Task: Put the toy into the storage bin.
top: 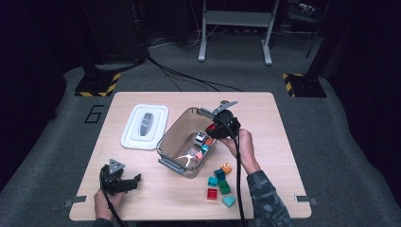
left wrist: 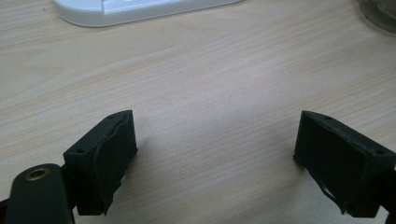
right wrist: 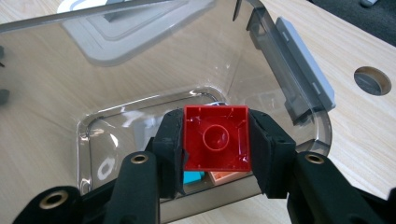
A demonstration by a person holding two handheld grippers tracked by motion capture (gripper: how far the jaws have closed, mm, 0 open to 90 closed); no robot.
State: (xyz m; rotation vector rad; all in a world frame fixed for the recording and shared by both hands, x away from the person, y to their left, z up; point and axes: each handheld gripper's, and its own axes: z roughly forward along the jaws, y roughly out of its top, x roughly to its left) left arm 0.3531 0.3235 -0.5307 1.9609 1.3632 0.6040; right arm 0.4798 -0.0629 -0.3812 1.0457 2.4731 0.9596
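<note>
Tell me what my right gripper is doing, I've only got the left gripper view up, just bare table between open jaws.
Observer: The right gripper is shut on a red brick, hollow underside toward its camera.
Operator: Where is it holding that?
Observer: Over the clear bin; the high view shows it at the bin's right rim.
Operator: Anything already in the bin?
Observer: Yes, a few pieces, among them a white and grey block near the right wall.
Operator: Any bricks left outside?
Observer: A loose cluster lies on the table right of the bin, including an orange brick and a green brick.
</note>
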